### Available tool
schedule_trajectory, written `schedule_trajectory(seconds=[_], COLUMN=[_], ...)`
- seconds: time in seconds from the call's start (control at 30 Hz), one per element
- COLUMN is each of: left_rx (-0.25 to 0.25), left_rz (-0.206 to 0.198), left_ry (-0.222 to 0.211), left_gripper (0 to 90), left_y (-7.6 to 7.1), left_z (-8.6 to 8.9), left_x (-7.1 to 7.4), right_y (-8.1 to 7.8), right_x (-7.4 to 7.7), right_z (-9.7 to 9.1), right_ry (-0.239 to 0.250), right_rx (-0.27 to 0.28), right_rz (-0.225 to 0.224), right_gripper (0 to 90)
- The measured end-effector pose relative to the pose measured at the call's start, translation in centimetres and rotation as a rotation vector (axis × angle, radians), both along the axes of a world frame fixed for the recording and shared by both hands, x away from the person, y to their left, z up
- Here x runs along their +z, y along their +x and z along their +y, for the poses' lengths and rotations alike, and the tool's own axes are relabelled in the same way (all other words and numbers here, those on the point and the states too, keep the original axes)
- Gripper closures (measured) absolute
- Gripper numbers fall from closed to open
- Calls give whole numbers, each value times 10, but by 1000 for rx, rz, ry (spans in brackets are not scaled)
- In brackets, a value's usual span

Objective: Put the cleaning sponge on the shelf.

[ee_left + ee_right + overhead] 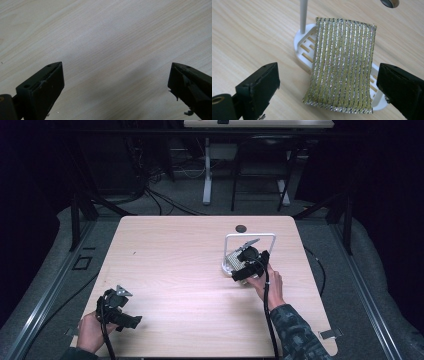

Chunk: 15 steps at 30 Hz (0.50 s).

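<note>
A gold and silver striped scouring sponge (343,65) lies flat on a white slotted rack (303,53) with a tall white hoop handle (250,236), on the right half of the wooden table (180,265). The sponge overhangs the rack's near edge. My right gripper (328,69) hovers just above the sponge (230,262), jaws wide apart, one to each side and neither touching it. A hand holds this gripper (242,263) from the near right. My left gripper (129,310) rests at the table's near left corner, open over bare wood (116,67), with nothing between its jaws.
A small dark round disc (241,228) sits in the tabletop just behind the rack, also seen as a dark round disc (390,2) in the right gripper view. Cables trail from both grippers off the near edge. Desk legs and wiring (207,180) stand on the floor beyond the table.
</note>
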State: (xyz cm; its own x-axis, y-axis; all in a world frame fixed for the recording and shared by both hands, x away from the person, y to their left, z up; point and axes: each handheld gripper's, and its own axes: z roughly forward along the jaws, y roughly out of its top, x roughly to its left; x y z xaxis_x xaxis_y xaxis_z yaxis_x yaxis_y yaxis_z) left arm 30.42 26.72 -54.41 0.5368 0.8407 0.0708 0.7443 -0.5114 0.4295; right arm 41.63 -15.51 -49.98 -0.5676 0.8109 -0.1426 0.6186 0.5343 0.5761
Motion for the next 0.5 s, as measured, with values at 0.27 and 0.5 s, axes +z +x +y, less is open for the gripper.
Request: schedule_trajectory(seconds=[0.27,0.5], left_rx=[-3,-4], left_rz=[2,4], left_ry=[2,-1], left_gripper=[5,3], left_y=[1,1], left_z=[0,-1], left_x=[0,-1], right_y=[-17,-35], right_x=[21,34], right_z=[-2,-6], right_ry=[38,60], right_rx=[47,81], right_rz=[-3,-9], right_gripper=[34,28])
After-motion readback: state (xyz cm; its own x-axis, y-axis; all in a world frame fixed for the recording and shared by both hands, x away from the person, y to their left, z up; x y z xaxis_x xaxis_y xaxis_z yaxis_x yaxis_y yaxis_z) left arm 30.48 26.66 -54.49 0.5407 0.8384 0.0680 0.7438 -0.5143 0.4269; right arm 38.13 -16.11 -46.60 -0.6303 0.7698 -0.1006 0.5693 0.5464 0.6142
